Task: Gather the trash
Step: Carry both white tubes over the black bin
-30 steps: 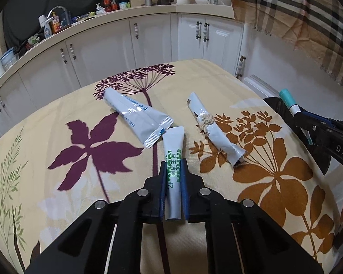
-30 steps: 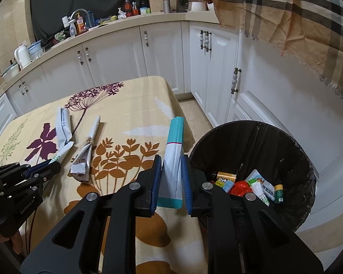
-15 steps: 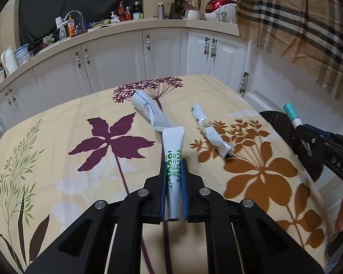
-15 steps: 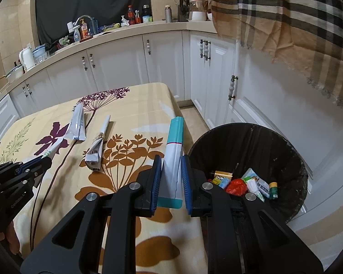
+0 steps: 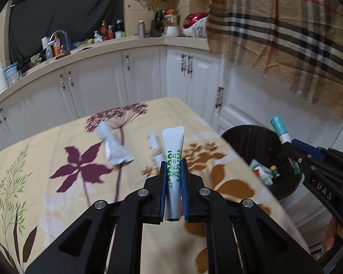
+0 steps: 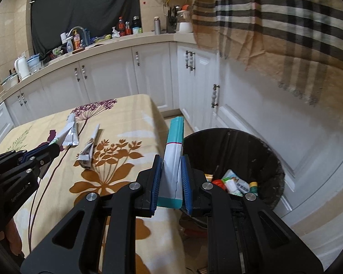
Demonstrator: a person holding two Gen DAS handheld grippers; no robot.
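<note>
Now on my left camera, my left gripper (image 5: 173,175) squeezes a white tube (image 5: 172,150) above the flowery table (image 5: 45,150). On my right camera, my right gripper (image 6: 170,178) pinches a teal tube (image 6: 174,153) beside the black bin (image 6: 269,157); two wrappers (image 6: 80,137) lie on the table.

A home kitchen
White cabinets (image 6: 107,77) run under a cluttered surface (image 6: 116,42) with a sink tap (image 6: 76,30), dish soap (image 6: 76,41), a kettle (image 6: 20,68) and a knife block (image 6: 170,26)

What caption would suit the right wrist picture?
Right hand-held gripper grips a teal-and-white tube beside the black trash bin.
</note>
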